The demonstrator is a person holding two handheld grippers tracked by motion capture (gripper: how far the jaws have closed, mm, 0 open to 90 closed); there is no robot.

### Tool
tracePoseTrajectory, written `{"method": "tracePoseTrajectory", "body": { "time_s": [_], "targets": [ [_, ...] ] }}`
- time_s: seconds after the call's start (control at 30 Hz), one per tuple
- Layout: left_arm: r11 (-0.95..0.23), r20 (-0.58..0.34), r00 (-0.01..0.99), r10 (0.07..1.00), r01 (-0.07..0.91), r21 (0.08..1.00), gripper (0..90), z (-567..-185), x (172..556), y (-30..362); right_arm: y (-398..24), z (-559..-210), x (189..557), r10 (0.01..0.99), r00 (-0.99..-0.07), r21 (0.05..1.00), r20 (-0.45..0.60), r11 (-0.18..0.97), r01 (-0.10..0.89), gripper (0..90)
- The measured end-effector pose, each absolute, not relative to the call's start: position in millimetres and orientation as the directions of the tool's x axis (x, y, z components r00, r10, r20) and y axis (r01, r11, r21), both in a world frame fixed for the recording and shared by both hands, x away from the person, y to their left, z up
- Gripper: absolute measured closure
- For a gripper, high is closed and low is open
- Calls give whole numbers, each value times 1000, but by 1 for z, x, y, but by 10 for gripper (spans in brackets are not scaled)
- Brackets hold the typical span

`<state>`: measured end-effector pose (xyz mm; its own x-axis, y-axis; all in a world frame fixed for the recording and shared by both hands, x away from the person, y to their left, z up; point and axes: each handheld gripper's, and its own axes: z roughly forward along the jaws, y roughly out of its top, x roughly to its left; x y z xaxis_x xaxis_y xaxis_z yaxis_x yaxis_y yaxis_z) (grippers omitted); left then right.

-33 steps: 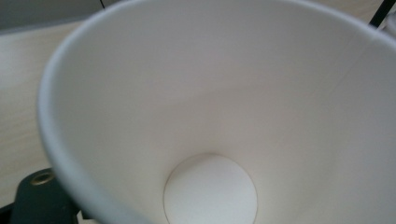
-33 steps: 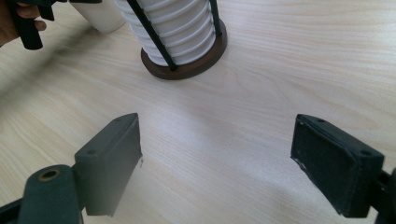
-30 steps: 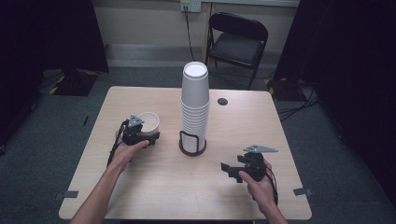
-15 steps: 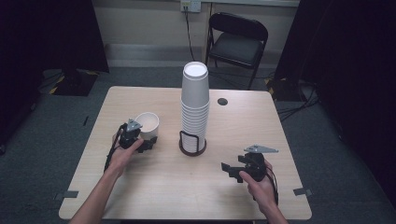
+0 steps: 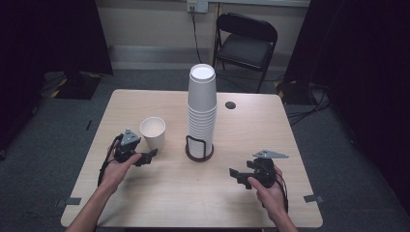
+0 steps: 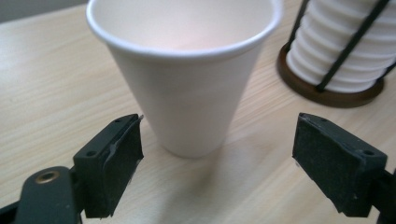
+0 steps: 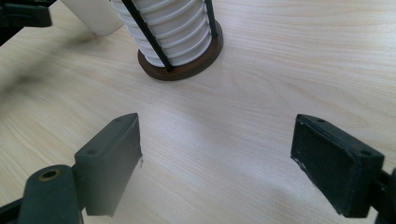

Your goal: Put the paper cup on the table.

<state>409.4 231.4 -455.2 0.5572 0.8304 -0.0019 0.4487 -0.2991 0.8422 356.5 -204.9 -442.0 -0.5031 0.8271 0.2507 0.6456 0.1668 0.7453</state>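
One white paper cup (image 5: 153, 133) stands upright and apart at nine o'clock of the tall white cup stack (image 5: 201, 108) on the pale wooden counter (image 5: 159, 193), seemingly dispensed; left gripper (image 5: 143, 158) and right gripper (image 5: 239, 176) fingers spread, empty.

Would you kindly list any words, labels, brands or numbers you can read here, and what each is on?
None can be read: the cup, the cup stack, the holder, the table and both grippers are plain.

table (image 5: 145, 193) | 1 cup (image 5: 153, 133) | cup stack in holder (image 5: 200, 116)
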Motion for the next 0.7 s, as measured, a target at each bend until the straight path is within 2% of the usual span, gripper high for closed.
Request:
{"method": "tracePoseTrajectory", "body": {
  "time_s": [0.23,0.4,0.53,0.7],
  "targets": [
    [-233,-52,554,831,432,871,157,-439,384,220,-204,-442,357,830,-499,746,248,165,645,144],
    [-238,-70,588,806,430,871,157,-433,358,212,-207,-443,357,836,-492,745,243,164,646,143],
    [-222,-96,604,791,429,875,157,-443,337,210,-209,-444,359,843,-484,744,235,165,647,144],
    [-204,-117,590,799,449,870,157,-450,332,212,-211,-449,361,856,-464,738,227,159,655,144]
  ]
}}
